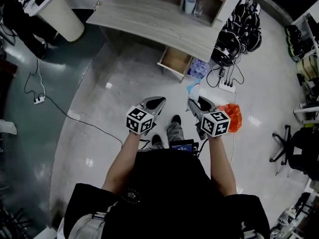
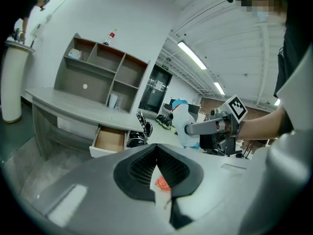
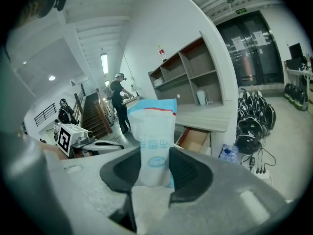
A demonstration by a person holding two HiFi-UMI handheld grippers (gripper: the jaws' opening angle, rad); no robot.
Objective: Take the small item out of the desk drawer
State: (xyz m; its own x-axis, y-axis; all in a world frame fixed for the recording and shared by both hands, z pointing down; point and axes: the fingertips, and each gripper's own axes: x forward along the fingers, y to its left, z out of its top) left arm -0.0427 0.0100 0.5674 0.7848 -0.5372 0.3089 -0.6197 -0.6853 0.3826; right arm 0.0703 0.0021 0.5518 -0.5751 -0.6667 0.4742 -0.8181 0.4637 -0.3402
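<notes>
Upright, right gripper (image 3: 155,171) clamps flat plastic pouch (image 3: 154,131).

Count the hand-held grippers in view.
2: the left hand-held gripper, shut and empty; the right hand-held gripper beside it, clamped on a white-and-blue pouch. None appears hidden.

We see the small white packet (image 3: 154,146), blue-topped with blue print, standing upright, clamped in the right gripper (image 3: 155,169), well apart from the pulled-out, brown-lined drawer (image 3: 195,140) under the grey worktop (image 3: 210,115).
</notes>
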